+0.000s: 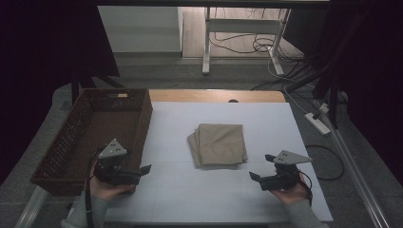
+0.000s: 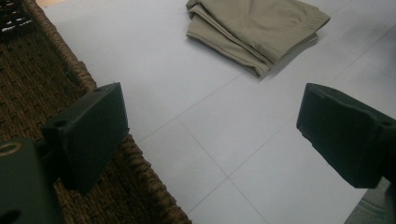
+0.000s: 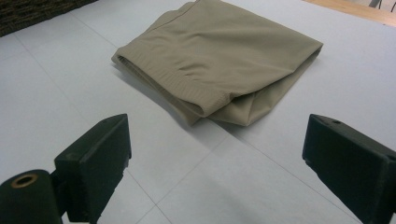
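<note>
Two grippers low near the desk's (image 1: 180, 190) front edge, jaws spread, pinching nothing: left gripper (image 1: 142, 170) by the basket's (image 1: 142, 118) rim, right gripper (image 1: 261, 167) toward the right edge. Folded cloth (image 1: 219, 145) mid-desk, between them, untouched.

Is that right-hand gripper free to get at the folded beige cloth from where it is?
Probably yes. The right gripper has its jaws open and empty, pointing toward the folded cloth, with bare white table between them.
</note>
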A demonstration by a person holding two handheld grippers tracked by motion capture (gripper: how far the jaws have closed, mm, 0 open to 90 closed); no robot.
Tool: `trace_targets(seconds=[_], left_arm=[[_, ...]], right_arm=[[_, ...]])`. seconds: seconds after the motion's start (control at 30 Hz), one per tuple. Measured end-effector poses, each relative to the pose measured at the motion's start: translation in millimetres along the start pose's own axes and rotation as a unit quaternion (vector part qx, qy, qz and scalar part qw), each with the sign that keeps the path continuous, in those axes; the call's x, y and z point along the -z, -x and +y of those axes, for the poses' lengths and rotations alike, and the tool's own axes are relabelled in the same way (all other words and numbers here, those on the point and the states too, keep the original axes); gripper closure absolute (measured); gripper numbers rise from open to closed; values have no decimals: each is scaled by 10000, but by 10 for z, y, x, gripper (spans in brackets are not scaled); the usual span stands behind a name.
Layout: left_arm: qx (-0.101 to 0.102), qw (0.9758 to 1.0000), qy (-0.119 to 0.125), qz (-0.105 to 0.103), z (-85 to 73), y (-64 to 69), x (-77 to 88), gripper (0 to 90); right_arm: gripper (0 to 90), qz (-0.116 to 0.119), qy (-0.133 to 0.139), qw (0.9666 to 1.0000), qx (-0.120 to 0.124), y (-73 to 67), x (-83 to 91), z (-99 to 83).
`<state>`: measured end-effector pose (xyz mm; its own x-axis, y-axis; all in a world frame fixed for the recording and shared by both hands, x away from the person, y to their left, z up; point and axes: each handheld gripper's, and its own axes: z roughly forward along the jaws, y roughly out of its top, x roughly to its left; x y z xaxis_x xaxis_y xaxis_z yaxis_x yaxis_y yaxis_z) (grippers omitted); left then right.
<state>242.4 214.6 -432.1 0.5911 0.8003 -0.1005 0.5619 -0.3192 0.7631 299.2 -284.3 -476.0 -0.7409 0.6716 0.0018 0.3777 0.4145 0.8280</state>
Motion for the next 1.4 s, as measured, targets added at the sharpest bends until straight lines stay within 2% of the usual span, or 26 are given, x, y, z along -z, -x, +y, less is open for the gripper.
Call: trace_targets(seconds=[0.8, 1.4], left_arm=[[-3, 10000, 30, -92, 40, 66, -30, 84], [-144, 9994, 24, -314, 277, 252, -231, 89]], right_arm=[[82, -13, -41, 10000, -49, -8, -13, -16], [83, -15, -83, 10000, -26, -20, -37, -20]])
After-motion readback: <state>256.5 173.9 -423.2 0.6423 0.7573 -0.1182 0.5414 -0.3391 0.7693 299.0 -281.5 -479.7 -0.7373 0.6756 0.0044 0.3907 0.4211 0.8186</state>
